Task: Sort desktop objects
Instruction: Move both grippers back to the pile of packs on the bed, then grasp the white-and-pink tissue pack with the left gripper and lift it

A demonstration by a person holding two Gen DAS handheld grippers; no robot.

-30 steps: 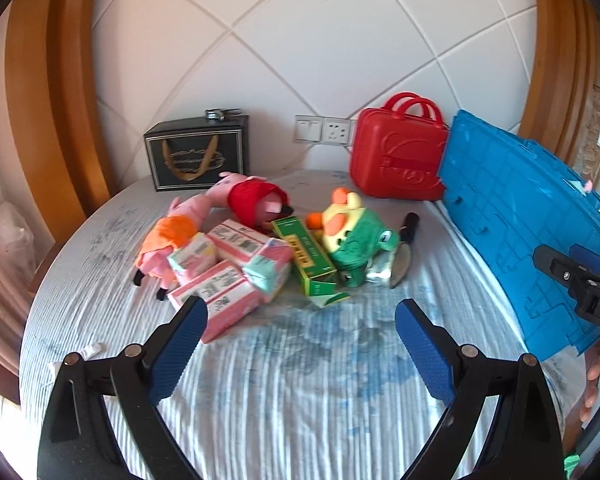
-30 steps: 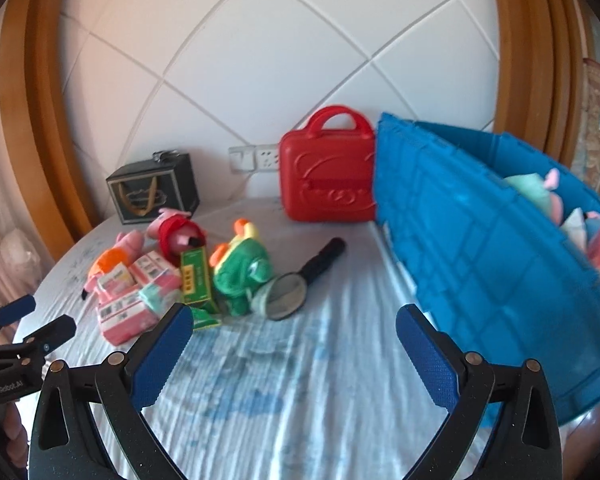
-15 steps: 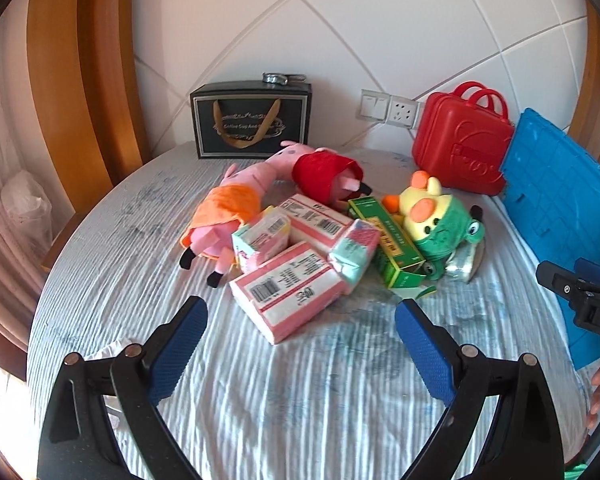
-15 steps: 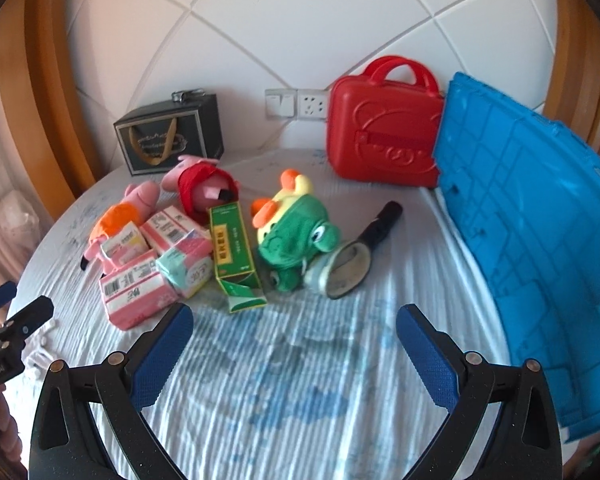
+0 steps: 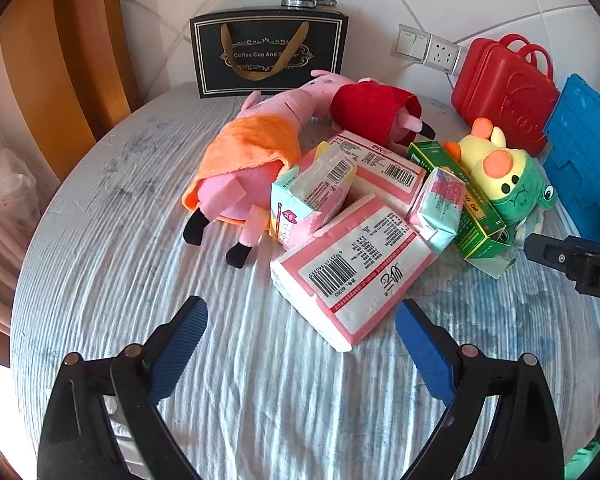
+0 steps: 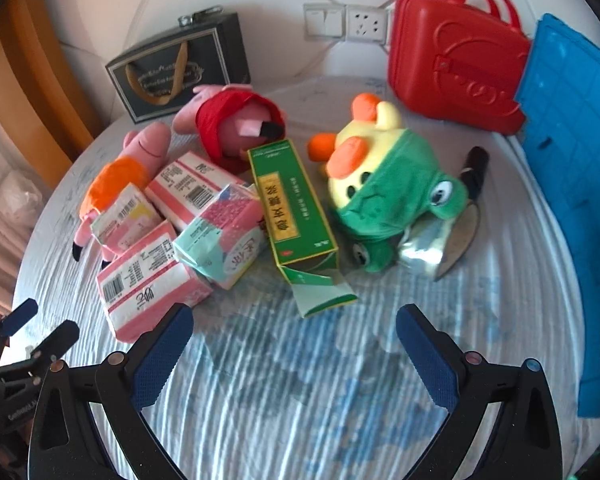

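Both grippers have come down and in toward the heap since a second ago, so the packs and toys now loom much larger under them and the blue crate has slid off to the right edge. Nearest the left gripper [image 5: 300,334] lies a large pink tissue pack [image 5: 352,272], barcode up, its long side running from the near right corner up and away; one corner of it reaches in between the blue pads, but they do not press it. That gripper's jaws stand wide apart, grasping nothing. Behind the pack lie a second pink pack [image 5: 384,164], two small mint-and-pink packs [image 5: 312,196] leaning on them, and a green carton [image 6: 289,200]. The carton's long axis runs from the back of the table toward the right gripper [image 6: 293,340], with its end flap open and folded down on the cloth at the near end. The right gripper's jaws are also spread, with only bare tablecloth [image 6: 300,400] between them.

Left of the packs sprawls a pink pig toy in orange [image 5: 243,164], feet toward the viewer; a second pig in red [image 5: 374,114] lies behind. Right of the carton sits a yellow chick in a green frog hood [image 6: 388,184], touching a magnifying glass [image 6: 458,232] whose black handle points toward the back right.

Against the wall stand a black gift bag [image 5: 269,54] and a closed red case [image 6: 456,60]. The blue crate [image 6: 572,152] shows only its outer wall, so I cannot tell what it holds.
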